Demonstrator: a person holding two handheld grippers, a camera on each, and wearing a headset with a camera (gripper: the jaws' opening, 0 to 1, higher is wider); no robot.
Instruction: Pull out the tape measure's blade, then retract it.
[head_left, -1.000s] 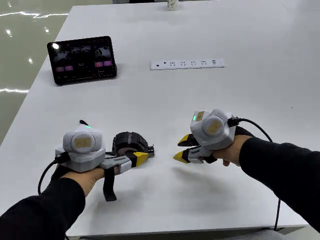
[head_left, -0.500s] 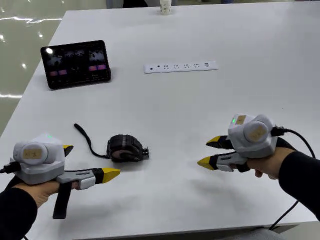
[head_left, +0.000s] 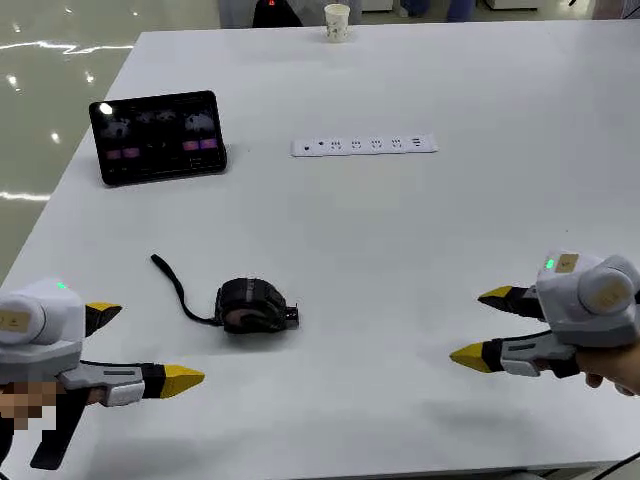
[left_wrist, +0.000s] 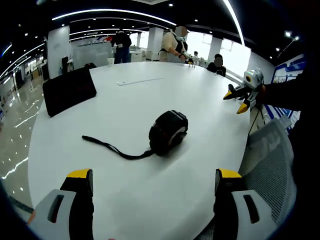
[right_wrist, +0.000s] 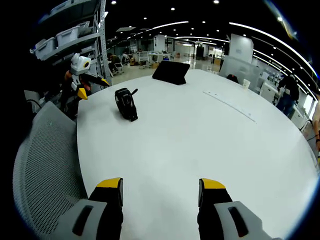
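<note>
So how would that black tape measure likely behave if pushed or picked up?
The black, round-cased tape measure looks compact and solid, so probably stiff and heavy for its size. Its thin black strap lies limp, so it would likely dangle. On the smooth white table, a push would probably slide it.

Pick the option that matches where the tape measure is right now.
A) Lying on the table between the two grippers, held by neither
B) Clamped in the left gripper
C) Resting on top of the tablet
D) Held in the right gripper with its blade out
A: the tape measure lies on the white table, and the left gripper and the right gripper are both open and well apart from it.
</note>
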